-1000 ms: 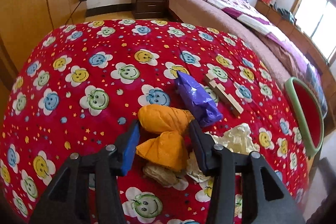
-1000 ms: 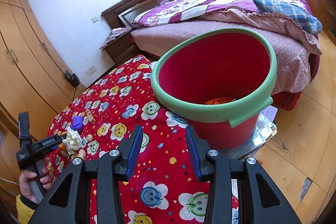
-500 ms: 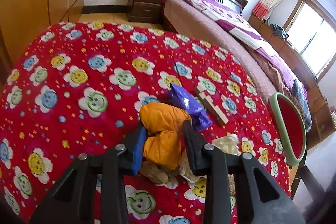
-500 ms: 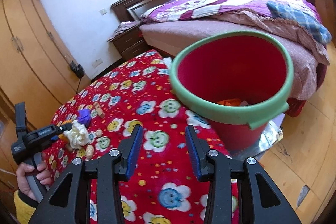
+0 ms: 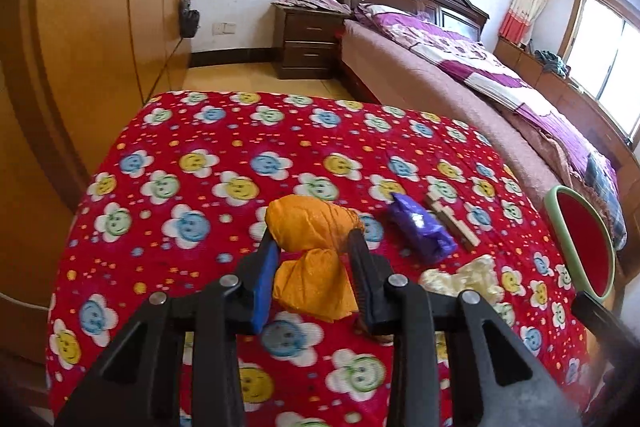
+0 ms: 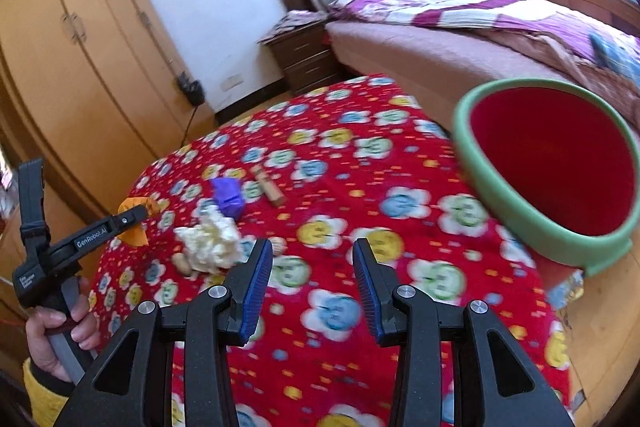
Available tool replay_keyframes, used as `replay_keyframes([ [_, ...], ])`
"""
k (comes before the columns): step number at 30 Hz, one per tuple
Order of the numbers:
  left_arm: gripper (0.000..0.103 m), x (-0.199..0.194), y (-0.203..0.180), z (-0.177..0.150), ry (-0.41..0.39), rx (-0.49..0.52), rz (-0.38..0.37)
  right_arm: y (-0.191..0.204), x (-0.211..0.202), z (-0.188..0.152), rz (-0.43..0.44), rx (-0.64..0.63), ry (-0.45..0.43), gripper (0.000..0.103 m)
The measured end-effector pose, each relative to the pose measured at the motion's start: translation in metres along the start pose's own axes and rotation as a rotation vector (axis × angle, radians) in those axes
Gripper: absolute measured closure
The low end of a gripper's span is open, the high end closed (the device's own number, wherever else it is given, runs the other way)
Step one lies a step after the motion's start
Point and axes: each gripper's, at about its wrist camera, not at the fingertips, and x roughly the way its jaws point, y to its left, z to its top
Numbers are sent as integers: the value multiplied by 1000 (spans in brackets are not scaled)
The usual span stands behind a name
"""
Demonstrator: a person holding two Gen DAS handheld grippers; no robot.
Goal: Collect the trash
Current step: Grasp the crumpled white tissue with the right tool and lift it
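My left gripper (image 5: 312,251) is shut on a crumpled orange bag (image 5: 316,255) and holds it above the red flowered table (image 5: 200,187). The orange bag also shows in the right wrist view (image 6: 134,223), held clear of the cloth. On the table lie a purple wrapper (image 5: 420,231), wooden sticks (image 5: 452,223) and crumpled white paper (image 5: 464,279). A red bucket with a green rim (image 6: 552,167) stands at the table's right edge. My right gripper (image 6: 313,259) is open and empty above the table, left of the bucket.
A bed (image 5: 480,75) and a dark nightstand (image 5: 308,39) stand beyond the table. Wooden wardrobes (image 5: 80,27) line the left wall. Small brownish scraps (image 6: 182,263) lie by the white paper (image 6: 210,243).
My left gripper closed on the orange bag and lifted it off the table. My right gripper swung left, away from the bucket towards the trash pile.
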Motion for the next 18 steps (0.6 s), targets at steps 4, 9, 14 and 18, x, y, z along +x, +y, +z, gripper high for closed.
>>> replay_keyframes([
  [4, 68, -3, 17, -3, -4, -14, 21, 20, 16, 4, 34, -26, 21, 48],
  [9, 68, 3, 34, -9, 7, -53, 26, 45, 42, 6, 60, -60, 64, 38],
  [14, 68, 8, 43, -13, 14, -79, 19, 67, 67, 5, 65, -106, 111, 38],
  [18, 68, 9, 47, -14, 11, -93, 9, 79, 83, 0, 65, -135, 145, 38],
])
